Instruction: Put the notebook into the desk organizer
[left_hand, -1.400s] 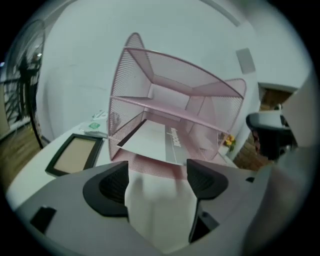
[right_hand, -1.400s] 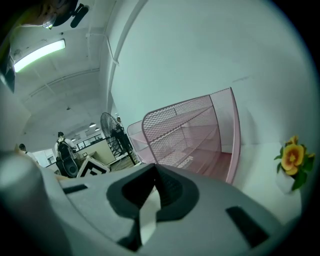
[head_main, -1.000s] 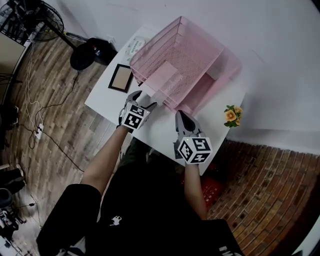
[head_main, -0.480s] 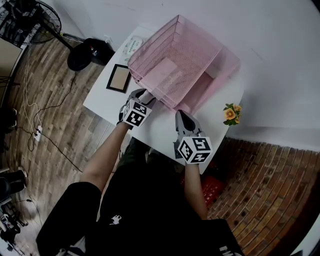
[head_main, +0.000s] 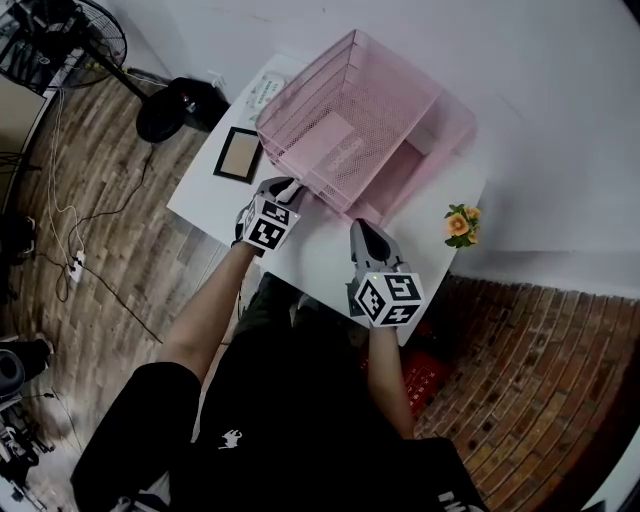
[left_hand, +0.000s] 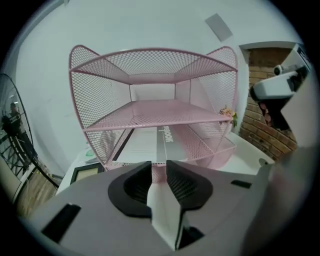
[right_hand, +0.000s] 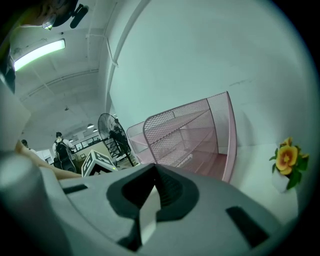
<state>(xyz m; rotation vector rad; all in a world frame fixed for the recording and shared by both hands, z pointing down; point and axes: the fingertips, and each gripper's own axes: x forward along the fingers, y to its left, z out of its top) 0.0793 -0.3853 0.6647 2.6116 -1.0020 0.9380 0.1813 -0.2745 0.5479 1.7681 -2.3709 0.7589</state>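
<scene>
The pink mesh desk organizer (head_main: 400, 110) stands on the white table (head_main: 320, 255). A pale notebook (left_hand: 147, 145) with a grey spine stripe lies flat in its bottom tier, showing through the mesh (head_main: 335, 140) from above. My left gripper (head_main: 285, 187) sits just before the organizer's front edge (left_hand: 150, 57). Its jaws (left_hand: 158, 167) have just been closing to a narrow gap, with nothing between them. My right gripper (head_main: 362, 228) hangs over the table's near side, away from the organizer (right_hand: 185, 135). Its jaws (right_hand: 154, 170) are together and hold nothing.
A black-framed picture (head_main: 240, 155) lies left of the organizer, with a white card (head_main: 262, 90) behind it. A small yellow flower pot (head_main: 460, 228) stands at the table's right end. A fan (head_main: 60, 40) and cables are on the wooden floor to the left.
The left gripper's jaws have narrowed from wide apart to a small gap. The pale notebook end that stuck out at the organizer's front no longer shows. The right gripper has not moved.
</scene>
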